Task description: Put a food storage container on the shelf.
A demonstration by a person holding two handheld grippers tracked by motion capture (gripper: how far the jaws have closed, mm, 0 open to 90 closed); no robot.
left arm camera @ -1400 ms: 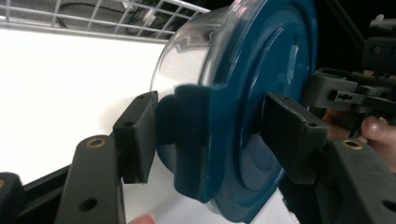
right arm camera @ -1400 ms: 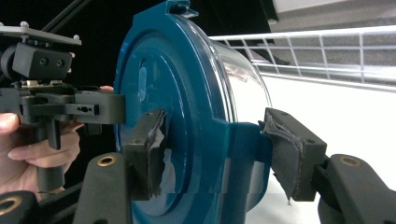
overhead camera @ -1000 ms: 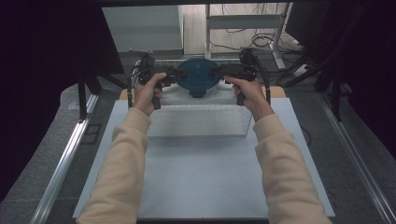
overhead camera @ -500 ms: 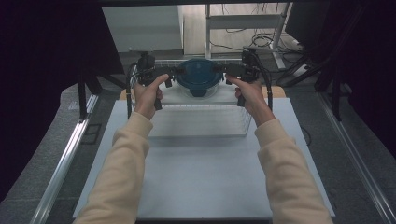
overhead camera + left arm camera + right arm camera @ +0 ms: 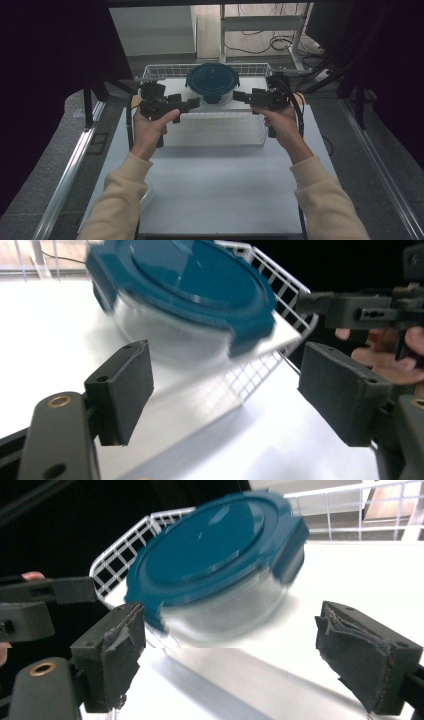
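Note:
A round clear container with a dark teal lid (image 5: 212,82) sits in a white wire basket (image 5: 165,68) at the far side of the table. My left gripper (image 5: 192,104) hovers just left of and nearer than the container, its jaws open and empty after opening. My right gripper (image 5: 241,96) hovers at the container's right, open with nothing between its pads; its jaws opened wide and have just eased in slightly. In the left gripper view the container (image 5: 200,285) lies beyond my gripper (image 5: 227,375). The right gripper view shows the container (image 5: 215,555) ahead of the gripper (image 5: 235,645).
The basket's near wire wall (image 5: 220,131) stands between the person's hands and the container. A white table top (image 5: 220,190) stretches towards the person. Dark curtains flank both sides, and a metal rail (image 5: 65,175) runs along the left.
Both grippers have drawn back from the container's sides towards the person. Their jaws stand wider than before, and the container stays in the basket.

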